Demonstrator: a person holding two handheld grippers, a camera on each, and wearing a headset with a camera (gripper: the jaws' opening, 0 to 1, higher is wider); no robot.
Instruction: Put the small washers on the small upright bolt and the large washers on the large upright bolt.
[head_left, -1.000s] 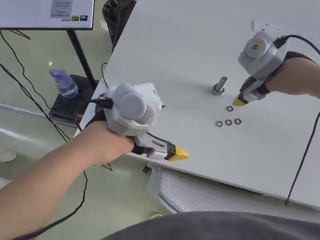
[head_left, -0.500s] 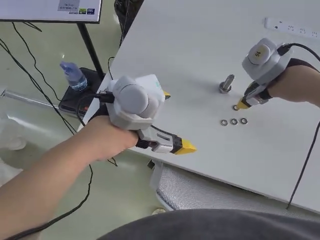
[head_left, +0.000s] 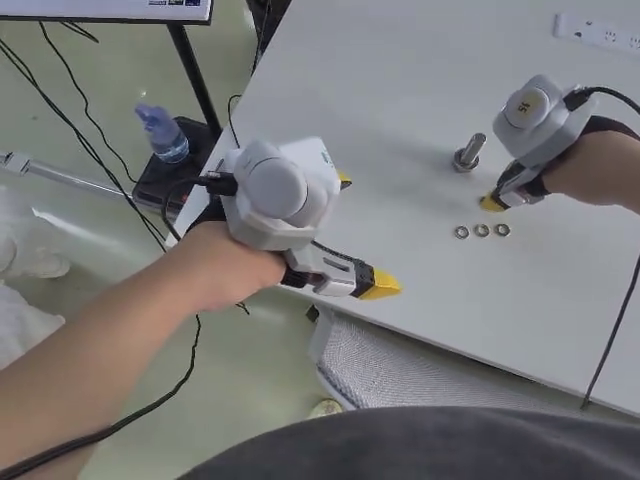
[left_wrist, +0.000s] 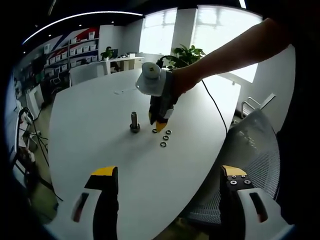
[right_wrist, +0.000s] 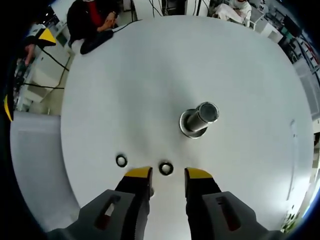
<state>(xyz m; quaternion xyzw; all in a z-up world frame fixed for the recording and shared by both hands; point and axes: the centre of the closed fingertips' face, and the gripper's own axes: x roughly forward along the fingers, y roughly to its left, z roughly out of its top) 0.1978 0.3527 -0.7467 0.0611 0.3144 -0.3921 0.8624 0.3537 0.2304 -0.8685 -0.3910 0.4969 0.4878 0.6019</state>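
One upright steel bolt (head_left: 468, 153) stands on the white table (head_left: 380, 120). Three small washers (head_left: 481, 230) lie in a row in front of it. My right gripper (head_left: 492, 203) touches its yellow tips down between the bolt and that row. Its own view has the jaws of my right gripper (right_wrist: 169, 176) a little apart, with a washer (right_wrist: 166, 168) lying flat between and just ahead of the tips, another washer (right_wrist: 121, 160) to the left, and the bolt (right_wrist: 199, 120) beyond. My left gripper (head_left: 385, 288) hovers at the table's near edge; in its view my left gripper (left_wrist: 169, 174) is wide open and holds nothing.
A power strip (head_left: 600, 35) lies at the far right of the table. Off the table's left edge, a water bottle (head_left: 162, 133), a stand's pole and cables are on the floor. A mesh chair (head_left: 400, 365) sits below the near edge.
The right gripper has come down so that its tips rest on the table around the single washer near the bolt. The left gripper has kept its place at the near edge. The head camera has shifted.
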